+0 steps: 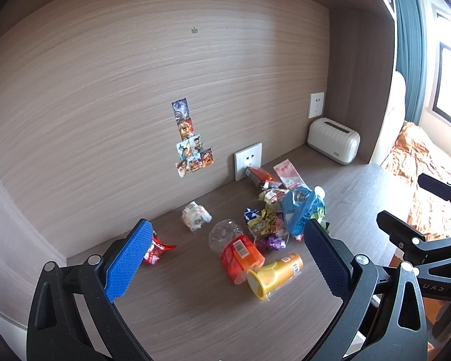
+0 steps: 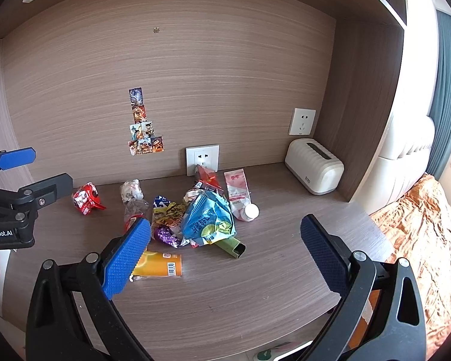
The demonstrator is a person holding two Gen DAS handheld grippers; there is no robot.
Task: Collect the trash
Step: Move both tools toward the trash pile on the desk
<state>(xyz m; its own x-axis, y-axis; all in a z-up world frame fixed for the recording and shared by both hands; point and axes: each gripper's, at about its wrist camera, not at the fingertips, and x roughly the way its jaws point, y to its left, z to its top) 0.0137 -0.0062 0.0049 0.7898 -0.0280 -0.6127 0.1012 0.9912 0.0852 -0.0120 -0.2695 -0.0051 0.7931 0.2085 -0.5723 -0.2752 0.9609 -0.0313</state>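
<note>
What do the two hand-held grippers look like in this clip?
Both match: black skeletal frames with silver rivets. On the left hand-held gripper and right hand-held gripper, textured pads: one bright blue, one dark navy. White lettering "enRobot.AI" marks the left one's body, seen from the right wrist.

Wood-grain desk (image 2: pixel 255 270) bears scattered wrappers (image 2: pixel 209 219), a tipped cup (image 2: pixel 159 264), a white box (image 2: pixel 314 165)

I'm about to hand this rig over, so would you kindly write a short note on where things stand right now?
Left gripper: open, empty, above the desk.
Right gripper: open, empty, above the desk too.
Trash is all on the desk: yellow cup on its side nearest, orange packet beside it, blue bag on the central pile, pink-labelled bottle lying to its right, red wrapper and crumpled white paper apart on the left.
Done: nothing picked up, as far as shown.
Left: everything; no bin is in view.
</note>
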